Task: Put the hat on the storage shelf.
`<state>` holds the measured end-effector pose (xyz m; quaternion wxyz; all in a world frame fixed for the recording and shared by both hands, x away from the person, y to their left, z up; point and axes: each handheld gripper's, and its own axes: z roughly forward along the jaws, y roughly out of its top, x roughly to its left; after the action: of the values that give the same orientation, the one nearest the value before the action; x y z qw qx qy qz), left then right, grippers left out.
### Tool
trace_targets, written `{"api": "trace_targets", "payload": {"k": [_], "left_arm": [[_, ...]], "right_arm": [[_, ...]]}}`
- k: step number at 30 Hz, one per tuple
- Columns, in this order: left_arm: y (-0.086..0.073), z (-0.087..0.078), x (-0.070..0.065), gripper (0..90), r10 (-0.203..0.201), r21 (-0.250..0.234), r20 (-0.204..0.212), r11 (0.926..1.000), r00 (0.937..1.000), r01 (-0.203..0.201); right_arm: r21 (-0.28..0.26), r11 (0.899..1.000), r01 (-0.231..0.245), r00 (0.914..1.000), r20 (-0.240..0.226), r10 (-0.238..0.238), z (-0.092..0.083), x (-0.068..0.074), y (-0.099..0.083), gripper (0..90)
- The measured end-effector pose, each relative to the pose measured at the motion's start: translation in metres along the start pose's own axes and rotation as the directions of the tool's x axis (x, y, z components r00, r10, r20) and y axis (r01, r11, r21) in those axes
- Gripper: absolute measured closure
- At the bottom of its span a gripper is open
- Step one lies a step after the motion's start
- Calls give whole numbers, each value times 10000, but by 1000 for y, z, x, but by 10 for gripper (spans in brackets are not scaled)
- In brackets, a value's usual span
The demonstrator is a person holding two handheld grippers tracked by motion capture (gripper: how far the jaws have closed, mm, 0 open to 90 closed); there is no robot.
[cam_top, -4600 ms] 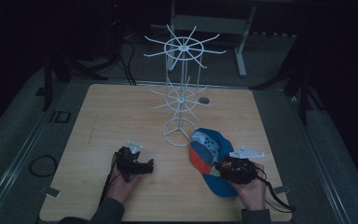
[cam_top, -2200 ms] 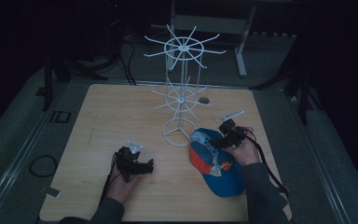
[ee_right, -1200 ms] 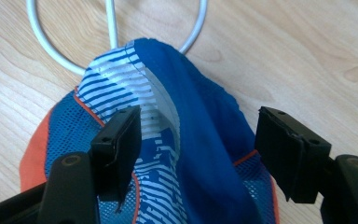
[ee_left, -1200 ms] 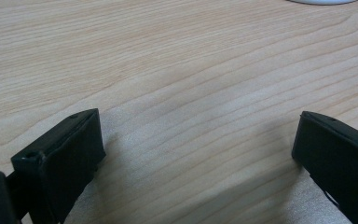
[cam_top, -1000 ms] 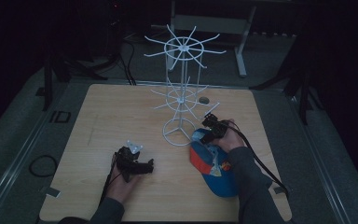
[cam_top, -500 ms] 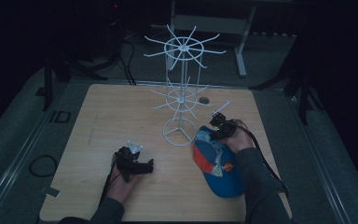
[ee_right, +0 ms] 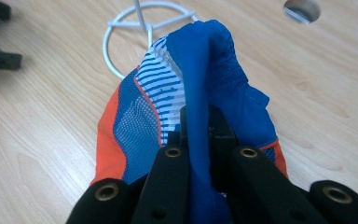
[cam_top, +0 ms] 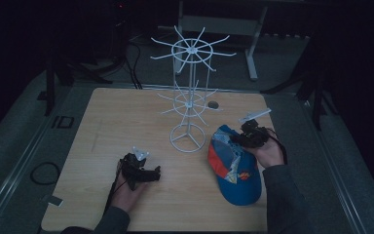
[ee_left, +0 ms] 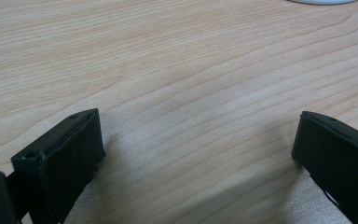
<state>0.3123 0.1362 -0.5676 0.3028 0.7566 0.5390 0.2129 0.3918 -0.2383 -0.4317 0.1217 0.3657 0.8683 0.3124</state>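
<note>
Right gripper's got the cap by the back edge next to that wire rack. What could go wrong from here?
1. The right gripper pinches only a thin fold of the cap; the fabric could slip out as it lifts.
2. The hanging cap sits close to the white wire rack; it may snag a prong or tip the rack.
3. The left gripper rests open on the table, so it isn't bracing the rack.
</note>
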Motion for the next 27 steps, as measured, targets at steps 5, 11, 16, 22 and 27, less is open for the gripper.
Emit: {"api": "trace_targets", "payload": {"k": [5,11,16,22,27], "left_arm": [[0,0,0,24,-27,-22,-1,10000,10000,27],[0,0,0,24,-26,-8,5,10000,10000,26],[0,0,0,24,-27,-11,5,10000,10000,27],[0,0,0,24,-59,-25,10,10000,10000,59],[0,0,0,24,-54,-7,15,10000,10000,54]], "right_arm": [[-661,9978,-15,10000,-67,10,-18,-1,-4,881],[-1171,9931,101,9999,-29,-105,-33,1,-6,875],[-1460,9892,140,9999,-50,-149,-42,2,-6,872],[-1778,9837,265,9996,-70,-282,-52,4,-5,872],[-2076,9778,273,9994,-139,-309,-60,4,-5,871]]}}
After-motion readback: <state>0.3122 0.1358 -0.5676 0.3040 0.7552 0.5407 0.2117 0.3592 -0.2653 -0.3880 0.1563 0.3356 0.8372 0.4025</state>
